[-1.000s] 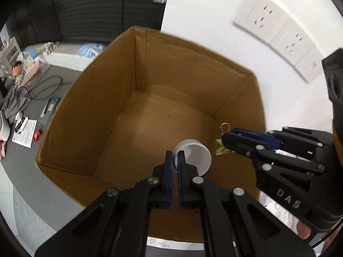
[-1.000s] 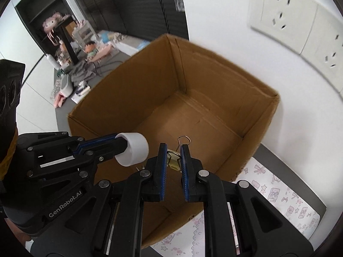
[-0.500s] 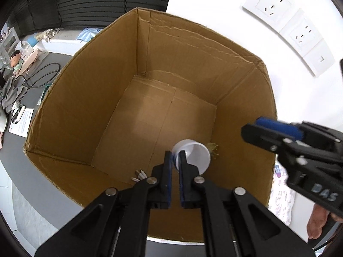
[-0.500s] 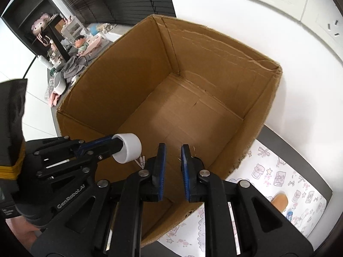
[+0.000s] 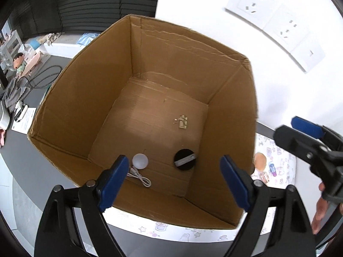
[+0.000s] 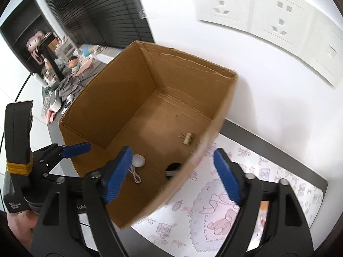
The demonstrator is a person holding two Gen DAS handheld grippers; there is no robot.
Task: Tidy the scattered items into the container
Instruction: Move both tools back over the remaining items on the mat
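An open brown cardboard box stands against the wall. On its floor lie a white round lamp with a white cable, a black round disc and a small yellow binder clip. My left gripper is open and empty above the box's near edge. My right gripper is open and empty over the box's right wall. The lamp, the clip and part of the disc also show in the right wrist view.
A white mat with pink cartoon prints lies under and to the right of the box. Wall sockets are on the white wall behind. Clutter, cables and toys lie on the dark desk to the left.
Both grippers have opened. The white lamp left the left gripper and the yellow clip left the right one; both now lie on the box floor. The right gripper moved right.
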